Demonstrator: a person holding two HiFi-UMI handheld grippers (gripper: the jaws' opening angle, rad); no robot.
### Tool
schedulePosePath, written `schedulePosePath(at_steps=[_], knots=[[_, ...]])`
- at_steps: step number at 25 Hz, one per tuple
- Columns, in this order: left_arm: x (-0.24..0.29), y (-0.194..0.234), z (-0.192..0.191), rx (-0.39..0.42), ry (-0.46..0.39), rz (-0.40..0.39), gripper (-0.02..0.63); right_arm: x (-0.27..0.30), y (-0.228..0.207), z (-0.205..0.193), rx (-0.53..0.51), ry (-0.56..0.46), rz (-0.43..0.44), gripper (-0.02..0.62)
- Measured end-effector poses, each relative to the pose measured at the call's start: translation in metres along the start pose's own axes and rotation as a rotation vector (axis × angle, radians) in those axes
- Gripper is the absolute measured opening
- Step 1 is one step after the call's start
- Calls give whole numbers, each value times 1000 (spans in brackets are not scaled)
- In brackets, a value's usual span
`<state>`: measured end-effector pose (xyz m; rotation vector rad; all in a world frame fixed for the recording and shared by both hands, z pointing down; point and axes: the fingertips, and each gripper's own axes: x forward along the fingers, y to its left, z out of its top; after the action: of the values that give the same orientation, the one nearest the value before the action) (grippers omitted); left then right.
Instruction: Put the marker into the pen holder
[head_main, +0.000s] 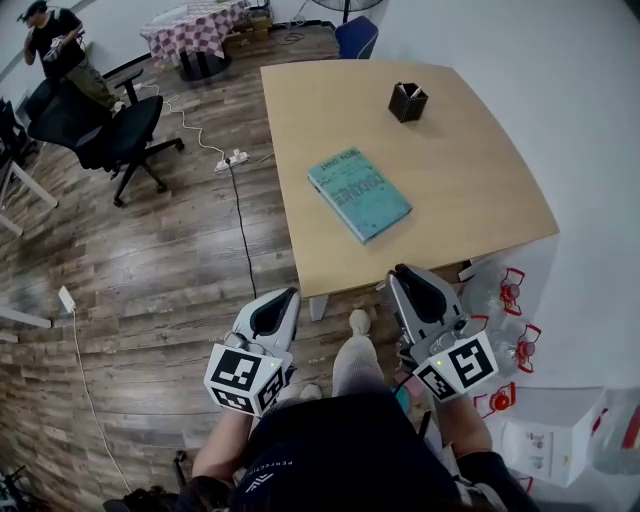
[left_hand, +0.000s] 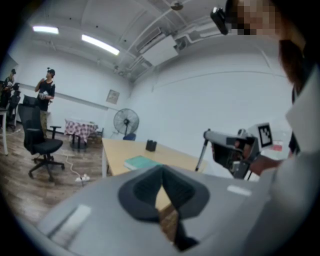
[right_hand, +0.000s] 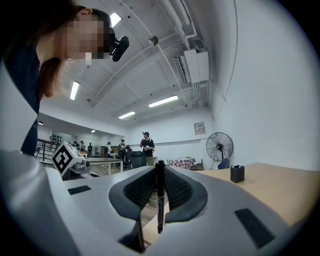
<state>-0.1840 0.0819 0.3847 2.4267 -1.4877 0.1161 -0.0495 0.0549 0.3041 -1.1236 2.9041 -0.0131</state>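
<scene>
Head view, looking steeply down: a person stands at the near edge of a light wood table, w/ a gripper in each hand at the bottom of the frame.

The right gripper has its jaws pinched on a marker. The marker is slim and black, w/ pale print on the lower barrel. In the right gripper view it stands upright at frame centre, w/ its top just above the jaw tips and the rest hanging between the pads. The head view doesn't show it.

The left gripper has its jaws together w/ nothing between them.

The pen holder is a small dark open-topped box at the upper centre-right of the head view, well apart from both grippers. A teal book lies between them.

Handling, as a judgement: the marker is probably light and stiff, not fragile. Its smooth round barrel could swivel or slide in a two-pad pinch. The grip looks to be on the upper barrel, which leaves the lower end free to go in first. The holder's mouth is small, so approx. vertical alignment would matter.
</scene>
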Motion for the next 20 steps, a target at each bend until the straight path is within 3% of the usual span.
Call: schedulePosePath(at_steps=[8, 20], knots=[[101, 23, 18, -22, 5, 76, 9, 60, -106, -5, 20, 5, 62, 44], [263, 32, 72, -3, 15, 94, 9, 138, -273, 9, -14, 21, 104, 43]])
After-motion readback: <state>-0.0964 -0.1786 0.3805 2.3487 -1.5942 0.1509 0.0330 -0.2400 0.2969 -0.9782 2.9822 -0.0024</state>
